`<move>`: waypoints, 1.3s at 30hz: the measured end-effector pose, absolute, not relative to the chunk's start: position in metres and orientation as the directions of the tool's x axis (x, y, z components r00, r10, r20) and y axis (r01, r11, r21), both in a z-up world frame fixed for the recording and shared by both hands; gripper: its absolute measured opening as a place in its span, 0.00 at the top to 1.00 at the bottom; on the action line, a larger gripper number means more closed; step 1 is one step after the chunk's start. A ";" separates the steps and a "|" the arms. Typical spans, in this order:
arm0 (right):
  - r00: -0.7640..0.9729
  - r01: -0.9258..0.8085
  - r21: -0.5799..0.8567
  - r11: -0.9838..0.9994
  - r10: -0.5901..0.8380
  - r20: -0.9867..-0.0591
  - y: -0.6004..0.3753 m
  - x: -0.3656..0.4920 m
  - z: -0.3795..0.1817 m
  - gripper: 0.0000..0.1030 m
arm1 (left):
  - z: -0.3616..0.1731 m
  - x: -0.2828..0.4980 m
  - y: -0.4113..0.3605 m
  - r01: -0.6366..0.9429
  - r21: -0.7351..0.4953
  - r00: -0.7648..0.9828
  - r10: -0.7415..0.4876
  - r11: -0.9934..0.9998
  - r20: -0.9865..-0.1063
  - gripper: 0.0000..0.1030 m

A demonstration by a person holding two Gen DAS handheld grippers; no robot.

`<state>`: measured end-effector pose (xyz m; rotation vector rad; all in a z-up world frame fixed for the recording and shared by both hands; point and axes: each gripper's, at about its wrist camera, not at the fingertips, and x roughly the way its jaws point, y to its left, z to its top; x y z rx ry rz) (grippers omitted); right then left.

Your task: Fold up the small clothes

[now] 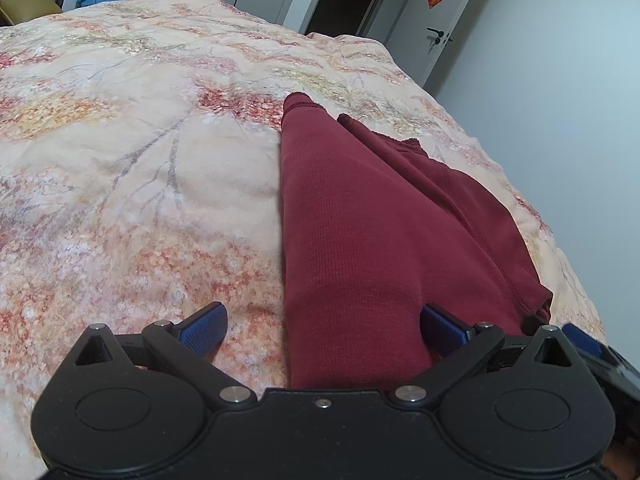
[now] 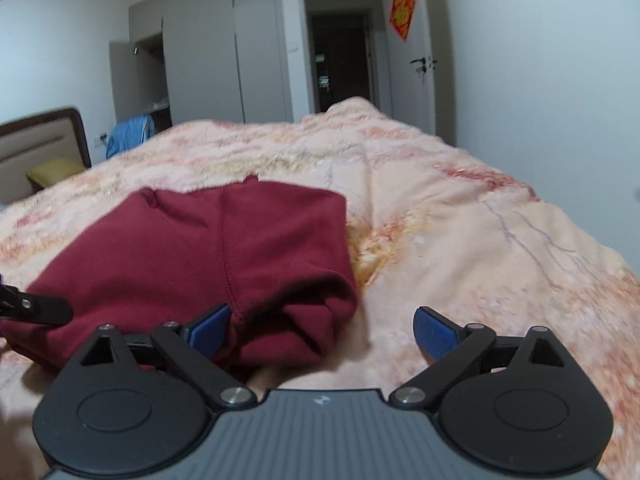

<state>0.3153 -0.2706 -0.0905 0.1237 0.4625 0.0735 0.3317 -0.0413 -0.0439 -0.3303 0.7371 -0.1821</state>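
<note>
A dark red garment point(image 1: 360, 220) lies folded on the floral bedspread point(image 1: 140, 160), running away from me in a long strip. My left gripper point(image 1: 322, 330) is open, its blue pads astride the garment's near end, gripping nothing. In the right wrist view the same garment point(image 2: 208, 248) lies left of centre. My right gripper point(image 2: 322, 330) is open over the garment's near right corner, its left pad point(image 2: 210, 330) against the cloth and its right pad point(image 2: 434, 330) over the bedspread point(image 2: 480, 240). The left gripper's tip point(image 2: 36, 308) shows at that view's left edge.
A headboard point(image 2: 40, 148) and yellow pillow point(image 2: 54, 172) stand far left, with blue cloth point(image 2: 130, 132) behind the bed. Grey wardrobes point(image 2: 220, 60), an open doorway point(image 2: 340, 52) and a door with a red decoration point(image 2: 402, 12) line the far wall. The bed's edge drops off at the right point(image 1: 560, 240).
</note>
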 end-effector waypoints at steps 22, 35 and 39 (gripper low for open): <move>0.898 0.013 0.058 0.998 0.014 -0.439 -0.264 0.299 -0.118 0.00 | -0.043 0.325 -0.045 0.045 -0.329 0.716 -0.260 0.943 -0.648 0.01; 0.968 0.074 0.316 0.946 0.008 -0.250 -0.298 0.249 -0.109 0.00 | -0.012 0.321 -0.029 0.051 -0.317 0.740 -0.249 0.947 -0.625 0.01; 0.952 0.021 0.324 0.946 0.080 -0.295 -0.304 0.274 -0.095 0.00 | -0.008 0.339 -0.022 0.045 -0.342 0.749 -0.258 0.939 -0.610 0.01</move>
